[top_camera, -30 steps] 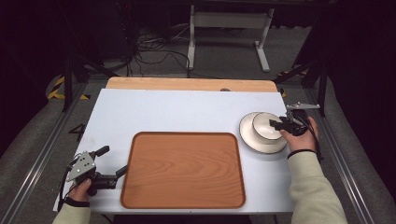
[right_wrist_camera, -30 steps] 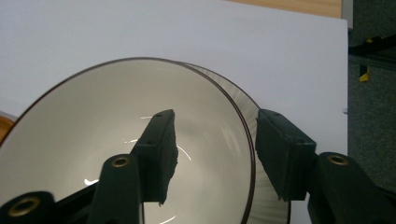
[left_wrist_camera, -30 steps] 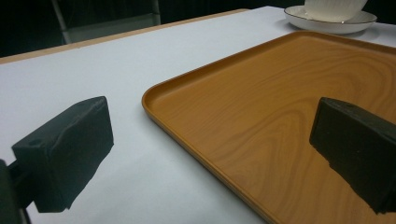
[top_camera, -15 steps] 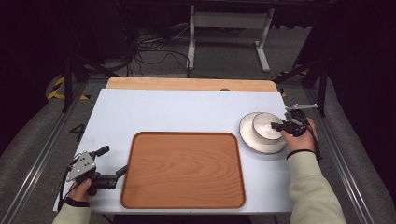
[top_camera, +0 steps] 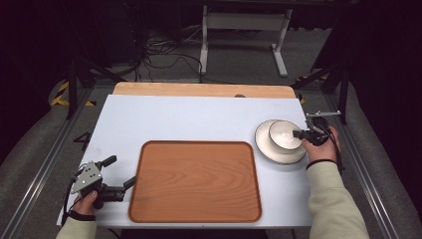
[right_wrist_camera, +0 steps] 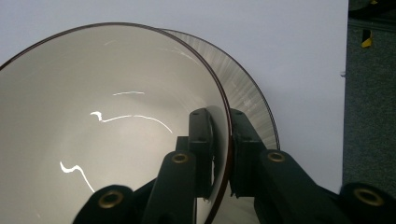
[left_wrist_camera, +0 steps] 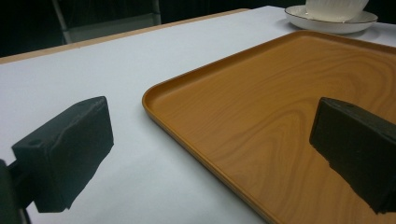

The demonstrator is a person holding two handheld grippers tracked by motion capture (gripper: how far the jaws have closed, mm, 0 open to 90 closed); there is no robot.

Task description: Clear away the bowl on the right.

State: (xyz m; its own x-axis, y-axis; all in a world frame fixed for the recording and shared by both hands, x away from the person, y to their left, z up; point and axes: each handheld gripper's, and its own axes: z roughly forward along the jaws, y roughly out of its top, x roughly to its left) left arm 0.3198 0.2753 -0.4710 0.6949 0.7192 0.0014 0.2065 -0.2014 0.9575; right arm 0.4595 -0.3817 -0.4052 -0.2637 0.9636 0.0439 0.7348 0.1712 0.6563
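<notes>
At the near left corner of the white table [top_camera: 199,119], the left gripper [top_camera: 122,172] is held in a hand, its jaws spread wide with nothing between them; in the left gripper view one jaw is seen over the bare table and the other over the near left corner of the wooden tray [left_wrist_camera: 289,121]. The tray is laid flat in the near middle of the table, and nothing is seen on it. Farther off and to the right, the white bowl [top_camera: 284,135] is seen sitting in a white plate [top_camera: 278,154] with a dark rim, just beyond the tray's far right corner and apart from it. The bowl's right rim is pinched by the right gripper [top_camera: 300,134], whose jaws have just been closing: in the right gripper view one jaw is pressed against the inside of the bowl's wall and the other against the outside, with the dark-edged rim between them. The ribbed plate can be made out behind the bowl there. Beyond the white surface, a strip of light wooden board [top_camera: 199,90] is seen along the far edge
</notes>
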